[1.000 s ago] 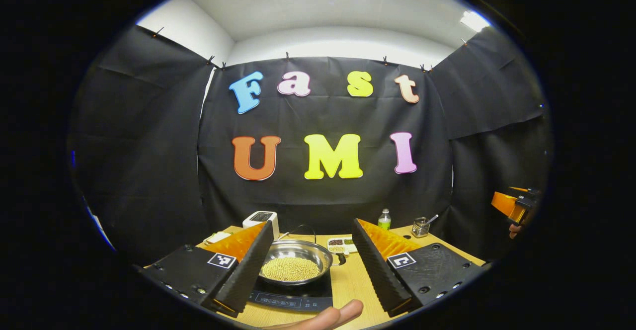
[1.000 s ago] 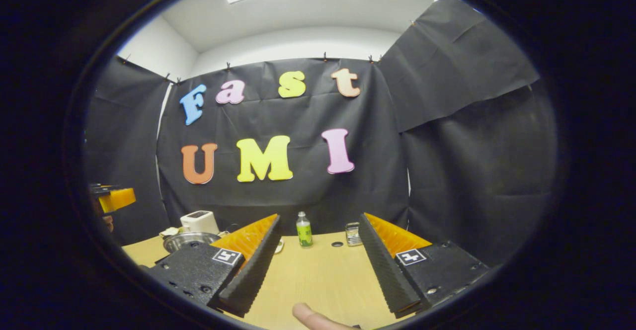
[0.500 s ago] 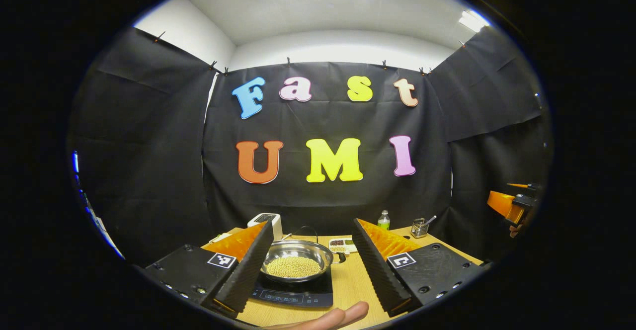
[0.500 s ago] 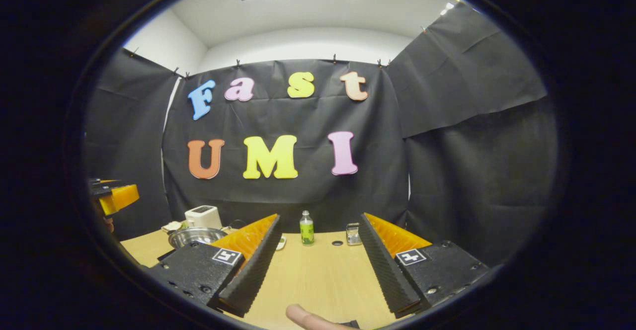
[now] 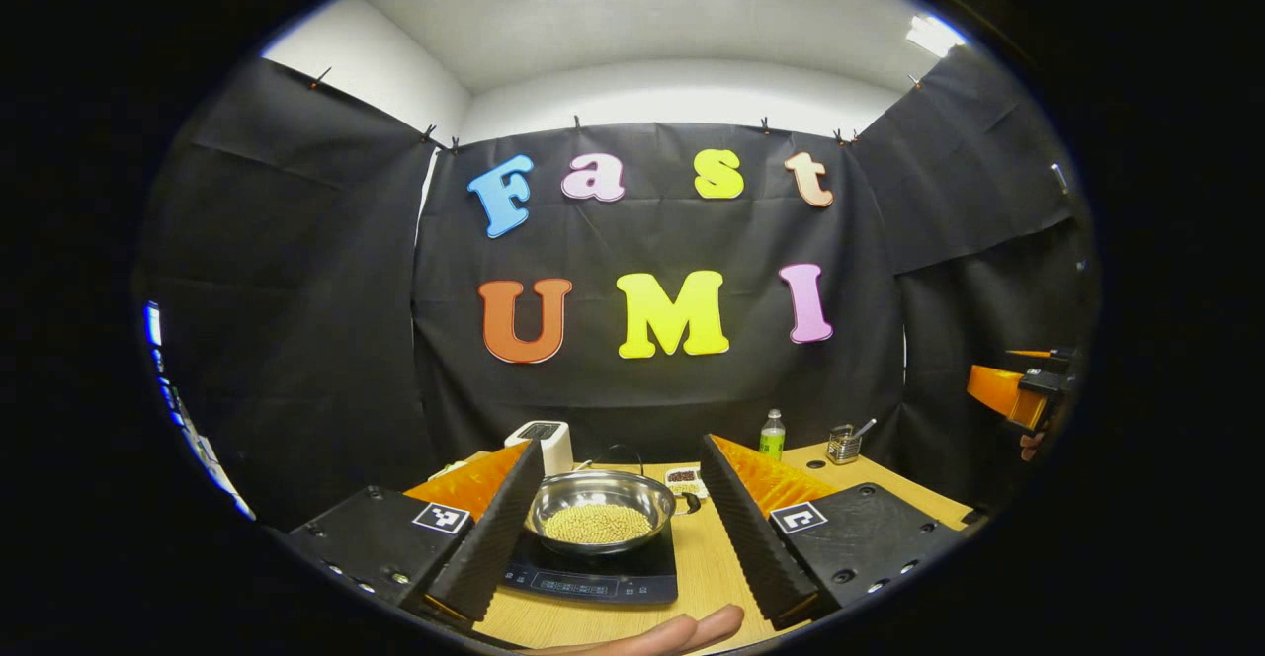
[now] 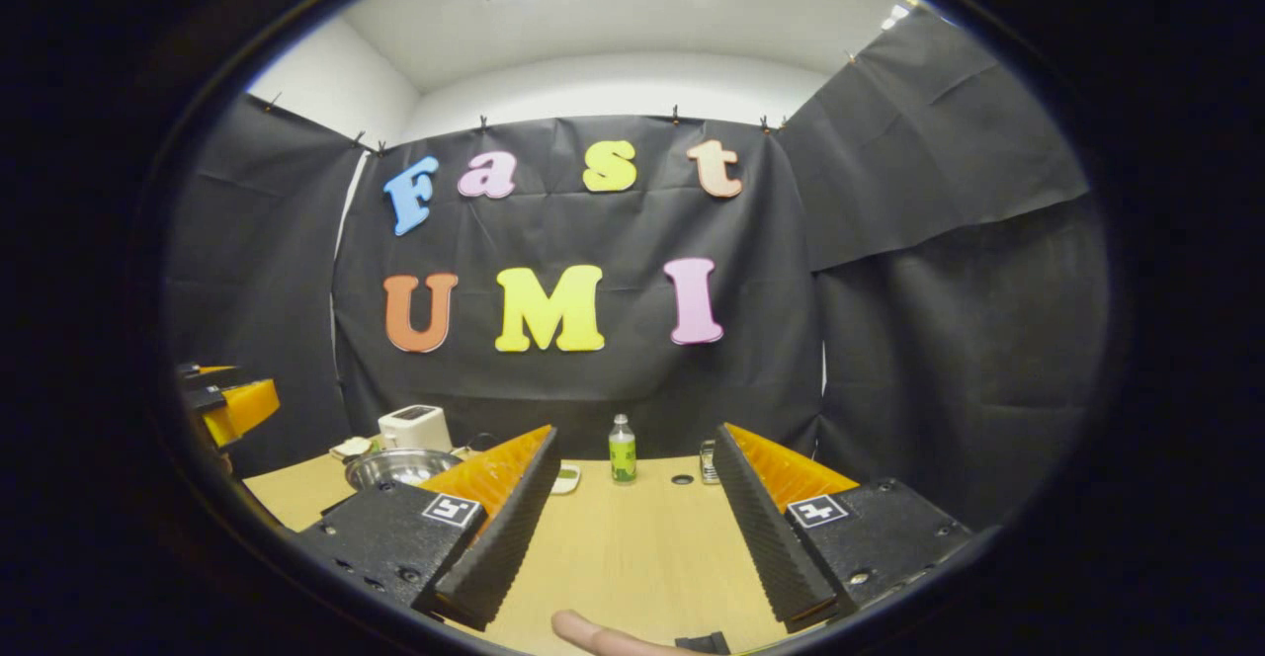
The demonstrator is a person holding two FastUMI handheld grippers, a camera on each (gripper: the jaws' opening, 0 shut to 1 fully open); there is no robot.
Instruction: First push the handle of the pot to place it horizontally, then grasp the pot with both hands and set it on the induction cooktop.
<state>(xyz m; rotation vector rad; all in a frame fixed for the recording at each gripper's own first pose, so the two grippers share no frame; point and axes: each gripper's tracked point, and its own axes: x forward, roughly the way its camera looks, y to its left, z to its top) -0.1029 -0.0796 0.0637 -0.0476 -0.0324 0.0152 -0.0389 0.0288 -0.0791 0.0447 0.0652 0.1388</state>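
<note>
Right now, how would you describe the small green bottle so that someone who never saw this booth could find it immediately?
Look at the wooden table and follow it to its far edge, under the black cloth wall. The green bottle stands upright there, between the right gripper's open fingers in the right gripper view. It is the only clear-capped, green-labelled thing; the white box and steel pot sit well to its left.

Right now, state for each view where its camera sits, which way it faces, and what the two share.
Left gripper view: rides the left gripper, facing the pot on the cooktop; open fingers and a fingertip show.
Right gripper view: rides the right gripper, facing bare table; open fingers show.
Shared: pot, bottle, and each other's gripper.
</note>
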